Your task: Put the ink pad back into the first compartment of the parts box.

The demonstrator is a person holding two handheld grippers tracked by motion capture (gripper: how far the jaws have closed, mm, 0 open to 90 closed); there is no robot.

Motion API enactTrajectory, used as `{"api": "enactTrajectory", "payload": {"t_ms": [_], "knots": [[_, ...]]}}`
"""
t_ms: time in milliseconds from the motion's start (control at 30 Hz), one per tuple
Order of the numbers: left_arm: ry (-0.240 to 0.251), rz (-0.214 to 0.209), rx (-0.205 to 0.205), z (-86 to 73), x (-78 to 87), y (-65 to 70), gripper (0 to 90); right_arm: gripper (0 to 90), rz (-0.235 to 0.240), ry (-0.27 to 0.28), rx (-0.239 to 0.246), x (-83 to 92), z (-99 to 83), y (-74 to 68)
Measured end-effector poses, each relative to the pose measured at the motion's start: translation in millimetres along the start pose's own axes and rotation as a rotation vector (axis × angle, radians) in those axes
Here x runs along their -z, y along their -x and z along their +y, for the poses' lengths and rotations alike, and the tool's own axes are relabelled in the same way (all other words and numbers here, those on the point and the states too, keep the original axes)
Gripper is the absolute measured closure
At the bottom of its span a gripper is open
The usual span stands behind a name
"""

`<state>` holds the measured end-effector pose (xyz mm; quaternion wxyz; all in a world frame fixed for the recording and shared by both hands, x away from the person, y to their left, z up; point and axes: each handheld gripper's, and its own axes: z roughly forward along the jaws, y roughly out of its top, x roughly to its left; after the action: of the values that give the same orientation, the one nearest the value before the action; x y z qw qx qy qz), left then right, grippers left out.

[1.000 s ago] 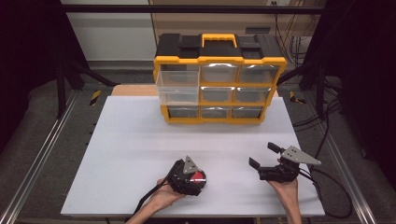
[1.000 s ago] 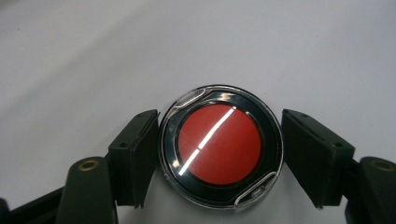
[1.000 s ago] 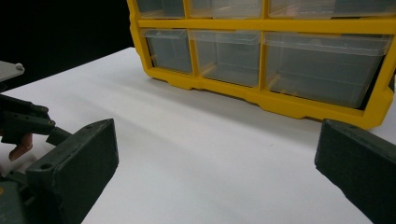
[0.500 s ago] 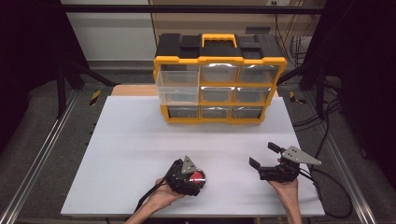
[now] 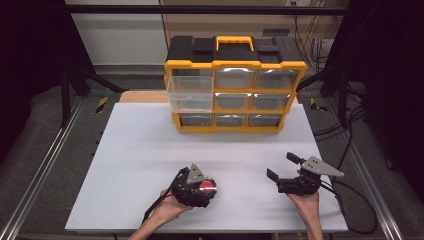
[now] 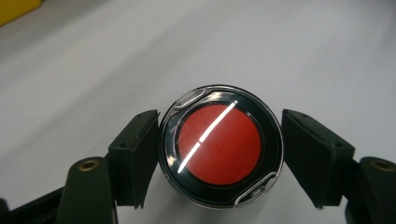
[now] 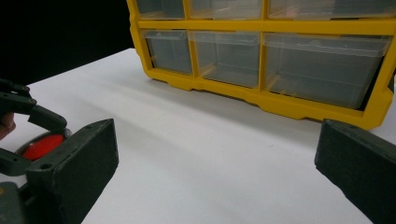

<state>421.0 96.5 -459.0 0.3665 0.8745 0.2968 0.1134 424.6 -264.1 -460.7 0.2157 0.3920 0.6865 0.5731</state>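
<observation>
Worktop (image 5: 150,150): white, bare apart from the items below. Yellow drawer cabinet (image 5: 235,85) stands at the far edge; the upper-left drawer (image 5: 192,90) looks pulled out a little, the others flush.

Left gripper (image 5: 209,187), near edge: fingers (image 6: 135,156) bracket the round red-topped container (image 6: 220,144); left pad touching the rim, right pad at or just off it, so the grip looks made or nearly so. Container sits low, at or just above the worktop, well apart from the cabinet.

Right gripper (image 5: 282,167): fingers spread wide, empty, facing the cabinet.

Judgement: early stage. Pick-up in hand; carry to the cabinet and stowing in a drawer remain.
</observation>
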Motion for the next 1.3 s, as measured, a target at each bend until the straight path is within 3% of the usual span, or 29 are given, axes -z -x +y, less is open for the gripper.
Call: {"api": "enactTrajectory", "payload": {"t_ms": [533, 1300], "knots": [[0.069, 0.021, 0.027, 6.2, 34.0, -16.3, 29.7, 0.5, -0.003, 0.003, 0.0, 0.1, 0.2, 0.4], [0.139, 0.05, 0.036, 17.2, 67.7, -29.8, 29.7, 0.5, -0.009, 0.009, -0.002, 1.4, 0.8, 1.8]]}}
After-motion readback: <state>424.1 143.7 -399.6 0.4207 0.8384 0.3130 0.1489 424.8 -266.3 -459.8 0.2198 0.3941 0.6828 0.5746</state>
